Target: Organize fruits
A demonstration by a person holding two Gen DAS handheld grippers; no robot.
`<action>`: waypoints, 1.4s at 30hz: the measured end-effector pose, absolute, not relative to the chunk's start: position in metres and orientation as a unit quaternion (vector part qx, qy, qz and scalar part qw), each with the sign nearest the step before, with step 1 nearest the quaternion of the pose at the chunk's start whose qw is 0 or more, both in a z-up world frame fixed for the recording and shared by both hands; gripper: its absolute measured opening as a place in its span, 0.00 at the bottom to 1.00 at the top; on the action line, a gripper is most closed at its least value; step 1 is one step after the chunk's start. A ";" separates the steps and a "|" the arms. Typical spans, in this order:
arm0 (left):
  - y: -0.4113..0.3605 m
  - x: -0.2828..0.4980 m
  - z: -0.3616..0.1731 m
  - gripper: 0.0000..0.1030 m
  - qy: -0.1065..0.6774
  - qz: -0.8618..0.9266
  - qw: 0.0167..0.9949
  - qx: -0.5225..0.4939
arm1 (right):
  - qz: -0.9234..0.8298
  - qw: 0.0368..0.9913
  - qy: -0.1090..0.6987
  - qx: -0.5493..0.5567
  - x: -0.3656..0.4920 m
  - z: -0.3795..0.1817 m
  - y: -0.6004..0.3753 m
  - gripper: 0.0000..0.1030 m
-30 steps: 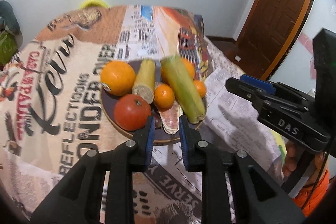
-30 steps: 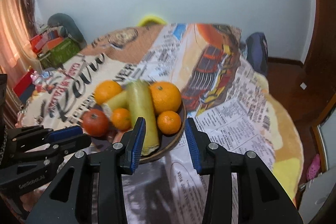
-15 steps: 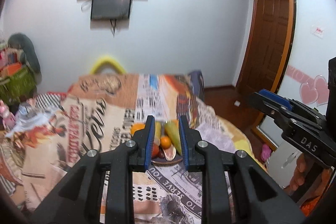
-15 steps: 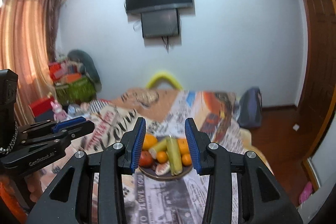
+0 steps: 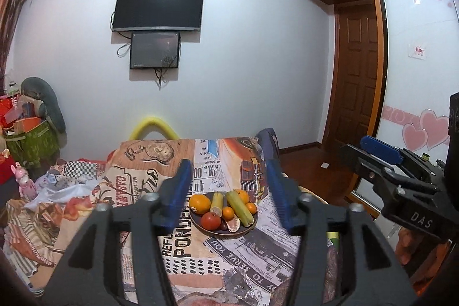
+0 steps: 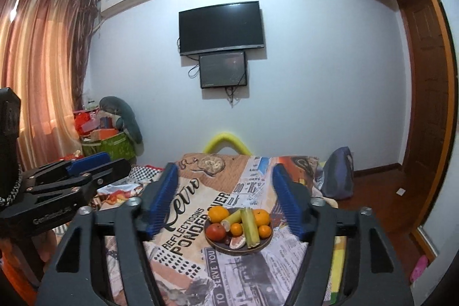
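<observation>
Both claws spread, jaws just opened, nothing between them: left gripper, right gripper. Fruit is piled on the plate at lower centre, well apart from both. Risk: the leaning corn could be nudged and the orange rolled onto the blanket.

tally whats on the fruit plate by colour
On the plate:
orange: 4, two large and two small
yellow-green stalk pieces: 2
red: 1
pale cut wedge: 1
small dark fruit: 1, partly hidden
Total: 9
</observation>
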State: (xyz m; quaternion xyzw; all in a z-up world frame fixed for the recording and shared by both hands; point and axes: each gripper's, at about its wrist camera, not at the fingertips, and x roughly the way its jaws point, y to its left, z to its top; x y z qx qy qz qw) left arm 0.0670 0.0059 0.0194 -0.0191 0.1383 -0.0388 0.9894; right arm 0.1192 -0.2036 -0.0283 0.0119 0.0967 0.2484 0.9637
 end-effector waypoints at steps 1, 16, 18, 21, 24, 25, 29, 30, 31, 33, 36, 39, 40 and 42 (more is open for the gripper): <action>0.006 0.065 0.020 0.64 0.136 -0.039 0.990 -0.021 | 0.244 0.965 0.093 0.012 0.120 -0.029 -0.203 0.75; 0.011 0.056 0.019 0.95 0.115 -0.012 0.993 -0.021 | 0.206 0.976 0.075 0.003 0.103 -0.030 -0.205 1.00; 0.011 0.055 0.019 0.96 0.112 -0.010 0.993 -0.020 | 0.207 0.975 0.076 0.004 0.101 -0.031 -0.207 1.00; 0.011 0.054 0.019 0.97 0.112 -0.010 0.993 -0.020 | 0.207 0.975 0.075 0.003 0.101 -0.030 -0.207 1.00; 0.011 0.055 0.019 0.98 0.112 -0.011 0.993 -0.020 | 0.207 0.975 0.074 0.004 0.100 -0.031 -0.207 1.00; 0.011 0.055 0.019 0.98 0.112 -0.011 0.993 -0.020 | 0.207 0.976 0.073 0.003 0.100 -0.031 -0.207 1.00; 0.010 0.055 0.020 1.00 0.112 -0.011 0.993 -0.020 | 0.207 0.976 0.072 0.002 0.100 -0.032 -0.207 1.00; 0.010 0.055 0.020 1.00 0.112 -0.010 0.993 -0.020 | 0.207 0.976 0.072 0.002 0.099 -0.032 -0.207 1.00; 0.010 0.055 0.020 1.00 0.111 -0.009 0.994 -0.019 | 0.208 0.976 0.071 0.003 0.099 -0.032 -0.208 1.00; 0.010 0.055 0.020 1.00 0.111 -0.006 0.994 -0.018 | 0.207 0.976 0.071 0.003 0.099 -0.032 -0.207 1.00; 0.010 0.056 0.020 1.00 0.113 -0.006 0.993 -0.019 | 0.207 0.976 0.071 0.004 0.098 -0.031 -0.207 1.00; 0.011 0.057 0.020 1.00 0.113 -0.004 0.993 -0.021 | 0.206 0.976 0.070 0.004 0.098 -0.030 -0.208 1.00; 0.011 0.057 0.020 1.00 0.112 -0.003 0.993 -0.022 | 0.206 0.976 0.070 0.004 0.098 -0.030 -0.208 1.00; 0.012 0.057 0.021 1.00 0.112 -0.002 0.993 -0.023 | 0.207 0.976 0.071 0.005 0.098 -0.030 -0.208 1.00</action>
